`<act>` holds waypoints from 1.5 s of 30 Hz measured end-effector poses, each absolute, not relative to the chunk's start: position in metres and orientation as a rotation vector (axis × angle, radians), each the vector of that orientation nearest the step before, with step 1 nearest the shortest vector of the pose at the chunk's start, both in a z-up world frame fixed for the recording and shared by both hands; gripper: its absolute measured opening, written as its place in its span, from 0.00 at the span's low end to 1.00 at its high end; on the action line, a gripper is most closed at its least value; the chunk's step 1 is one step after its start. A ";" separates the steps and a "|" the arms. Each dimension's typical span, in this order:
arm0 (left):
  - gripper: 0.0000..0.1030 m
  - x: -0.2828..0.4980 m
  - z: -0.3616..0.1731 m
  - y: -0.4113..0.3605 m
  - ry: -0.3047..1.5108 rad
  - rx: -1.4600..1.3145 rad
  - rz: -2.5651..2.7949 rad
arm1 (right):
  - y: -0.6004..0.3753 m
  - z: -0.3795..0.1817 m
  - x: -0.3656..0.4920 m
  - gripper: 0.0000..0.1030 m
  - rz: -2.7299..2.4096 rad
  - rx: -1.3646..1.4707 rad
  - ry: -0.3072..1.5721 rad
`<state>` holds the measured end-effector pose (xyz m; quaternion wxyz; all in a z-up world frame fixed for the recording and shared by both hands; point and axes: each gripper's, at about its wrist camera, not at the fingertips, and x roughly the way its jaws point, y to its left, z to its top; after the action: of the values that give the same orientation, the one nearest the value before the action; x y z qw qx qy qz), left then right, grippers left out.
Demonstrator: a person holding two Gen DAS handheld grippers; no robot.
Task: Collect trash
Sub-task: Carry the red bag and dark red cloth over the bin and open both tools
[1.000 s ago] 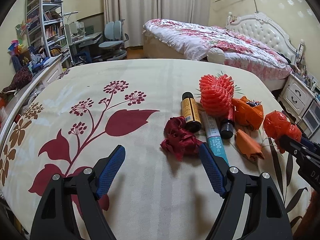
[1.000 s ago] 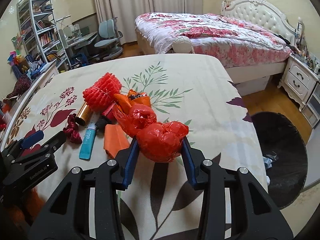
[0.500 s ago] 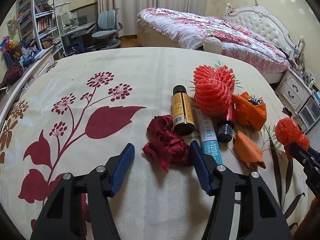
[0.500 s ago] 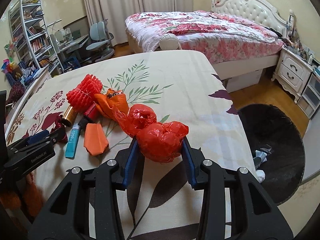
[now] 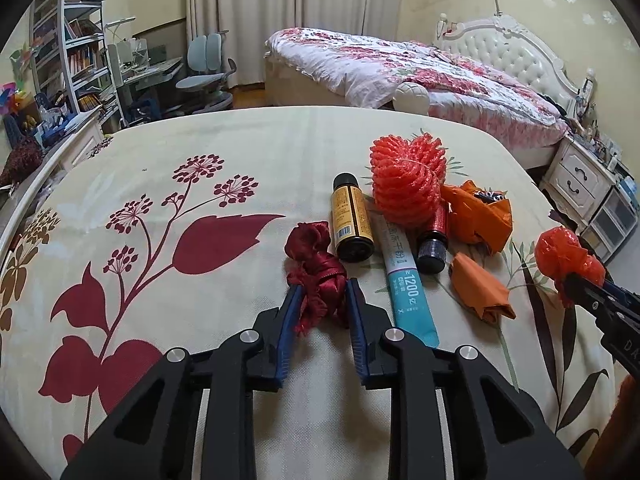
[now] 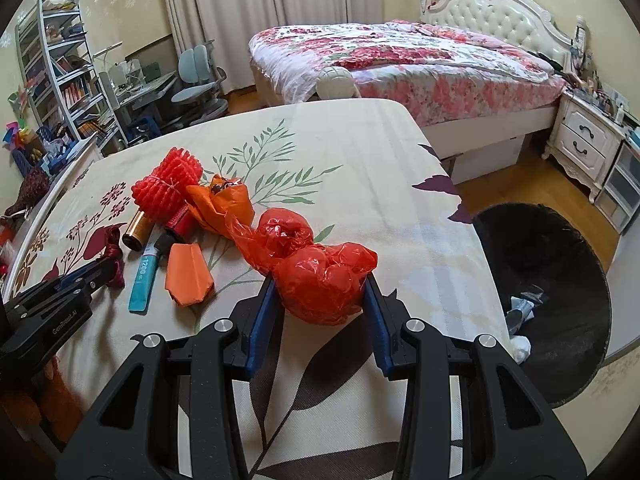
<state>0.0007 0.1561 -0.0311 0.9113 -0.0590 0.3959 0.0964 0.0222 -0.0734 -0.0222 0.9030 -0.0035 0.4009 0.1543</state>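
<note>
The crumpled red plastic bag (image 6: 324, 280) sits pinched between the blue pads of the right claw (image 6: 322, 292), which is closed part-way around the wad; the bag's loose tail trails away ahead and to the left of the claw toward the other litter. In the left wrist view the same bag (image 5: 566, 258) shows at the tip of the right claw (image 5: 576, 280), far to the right. The left claw (image 5: 322, 300) is narrowed onto a bunch of dark red ribbon (image 5: 318, 268), its pads pressing both sides of the ribbon's near end while the ribbon rests on the cloth-covered surface (image 5: 240, 152).

Just ahead and right of the left claw lies the rest of the trash: a small brown bottle (image 5: 352, 220) with a yellow label, lying on its side; a long teal and white tube (image 5: 406, 280) printed "1200"; a dark red vial (image 5: 434, 236) with a black cap; a red foam net sleeve (image 5: 408, 180) resting over the vial and tube; a crumpled orange bag (image 5: 478, 216); and a folded orange piece (image 5: 478, 288) nearest the right claw.

To the right of the right claw, down on the floor beyond the surface edge, stands a black bin (image 6: 544, 280) with scraps inside. The left claw body reads "GenRobot.AI".
</note>
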 end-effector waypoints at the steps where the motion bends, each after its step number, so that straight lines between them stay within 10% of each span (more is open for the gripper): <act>1: 0.25 -0.001 -0.030 0.155 0.813 -0.119 0.199 | -0.074 -0.023 0.022 0.39 0.319 -0.006 0.829; 45: 0.24 0.059 0.001 -0.053 0.711 0.020 -0.185 | -0.241 -0.011 0.045 0.39 -0.073 0.094 0.747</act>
<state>0.0590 -0.0529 0.0006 0.9332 0.0097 0.3476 -0.0906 0.0452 -0.2406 -0.0114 0.9293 0.0461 0.3647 -0.0356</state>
